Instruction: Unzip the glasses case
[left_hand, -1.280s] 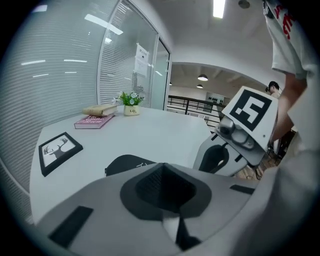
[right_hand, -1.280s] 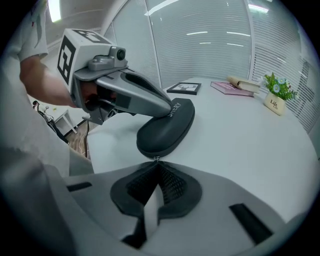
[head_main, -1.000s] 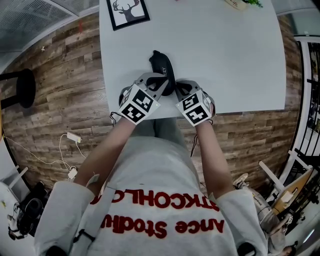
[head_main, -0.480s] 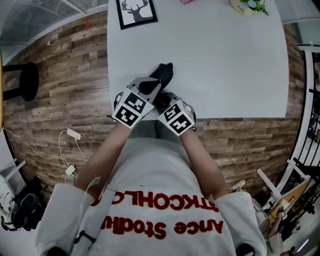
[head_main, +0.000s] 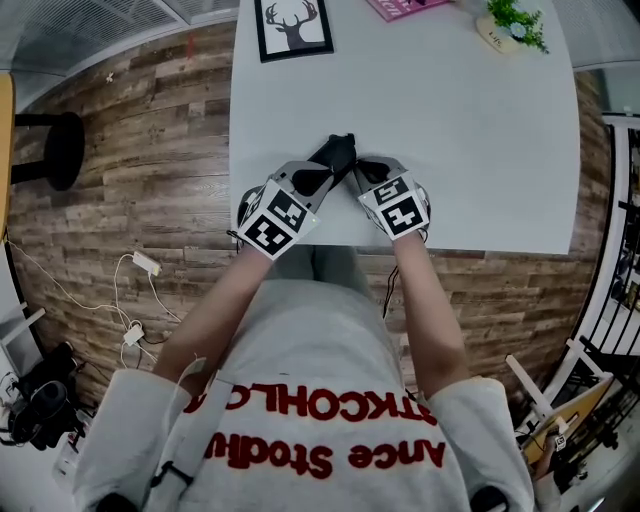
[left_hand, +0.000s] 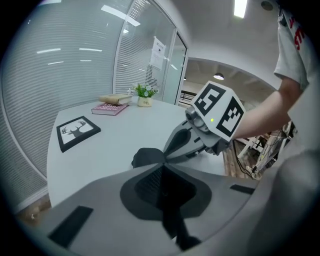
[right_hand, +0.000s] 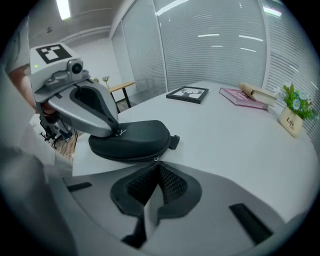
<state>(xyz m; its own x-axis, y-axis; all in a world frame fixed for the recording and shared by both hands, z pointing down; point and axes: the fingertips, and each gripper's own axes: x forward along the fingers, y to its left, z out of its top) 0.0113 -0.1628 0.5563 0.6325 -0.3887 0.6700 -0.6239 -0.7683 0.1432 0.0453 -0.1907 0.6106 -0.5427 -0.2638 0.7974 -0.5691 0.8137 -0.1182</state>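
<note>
Head view shows the case (head_main: 343, 150) lying on the table (head_main: 480, 150), near its front edge. My left gripper (head_main: 328, 172) has its jaws closed on the case's near end, as far as I can judge. My right gripper (right_hand: 156, 164) has its jaws together at the seam, a small metal pull (right_hand: 156, 159) at their tips.

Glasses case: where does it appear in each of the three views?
Head view: glasses case mid-picture, by the table near edge.
Left gripper view: glasses case at centre, just beyond the jaws.
Right gripper view: glasses case left of centre, beyond the jaws.
Shared landmark: the deer picture.
</note>
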